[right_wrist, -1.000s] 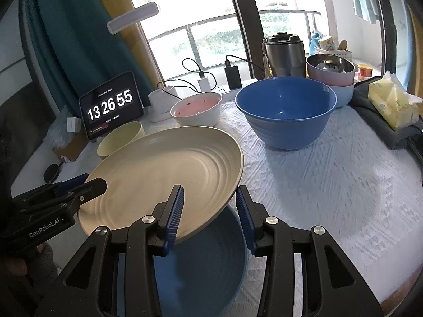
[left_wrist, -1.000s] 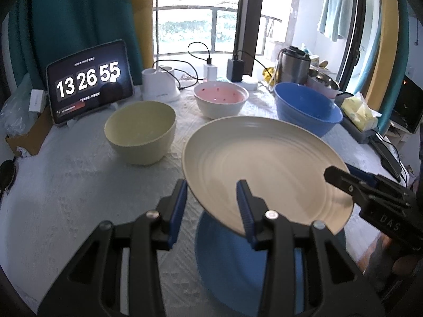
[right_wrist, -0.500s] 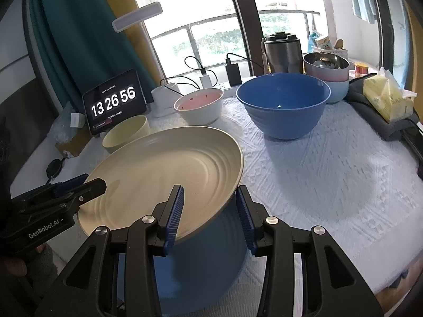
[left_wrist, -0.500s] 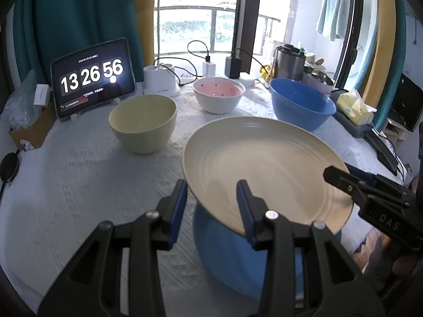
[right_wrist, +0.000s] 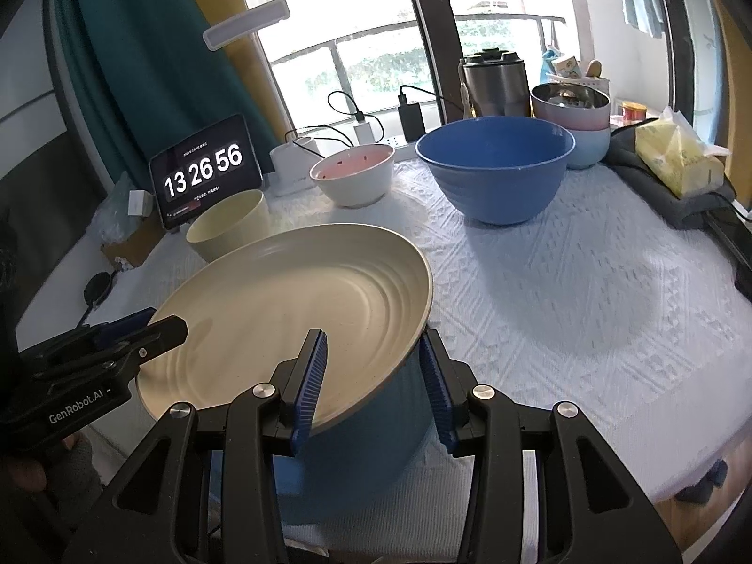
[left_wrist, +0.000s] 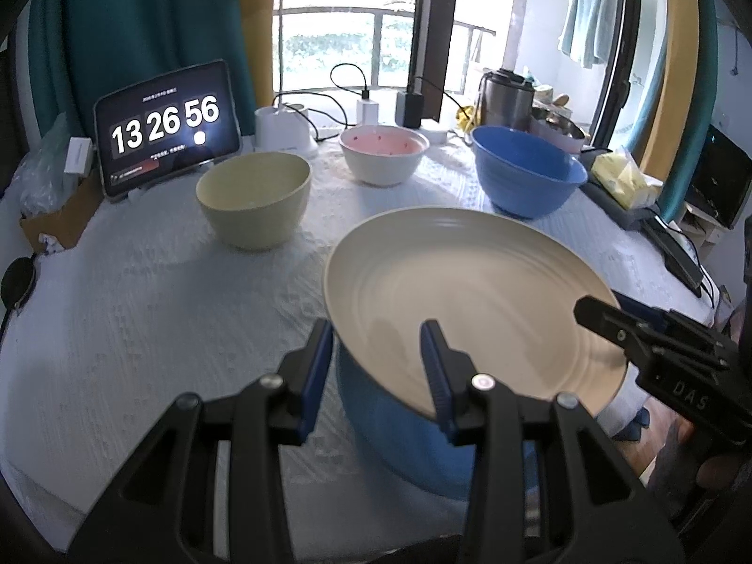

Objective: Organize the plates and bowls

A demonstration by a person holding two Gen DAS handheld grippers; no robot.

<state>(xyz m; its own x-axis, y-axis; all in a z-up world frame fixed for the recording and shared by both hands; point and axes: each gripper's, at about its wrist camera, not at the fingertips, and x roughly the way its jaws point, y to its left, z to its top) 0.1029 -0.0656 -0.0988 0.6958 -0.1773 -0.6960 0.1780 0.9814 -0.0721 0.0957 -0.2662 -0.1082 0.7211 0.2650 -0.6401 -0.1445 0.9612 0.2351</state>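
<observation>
I have the cream plate gripped on both sides: the left gripper has its fingers closed over the plate's near-left rim, and the right gripper pinches the near-right rim the same way, neither opening any wider than the rim needs. Over the last second the whole view has pulled back toward the near edge of the table; the yellow bowl, the pink-lined bowl and the big blue bowl all sit farther off than they did, and the clock on the tablet has ticked over. The blue plate underneath, which showed as a flat disc a second ago, now looks more like a dark blue mass close under the cream plate, though I cannot tell if they touch. I judge I am carrying the cream plate to stack on the blue one, and the set-down is not yet done.
</observation>
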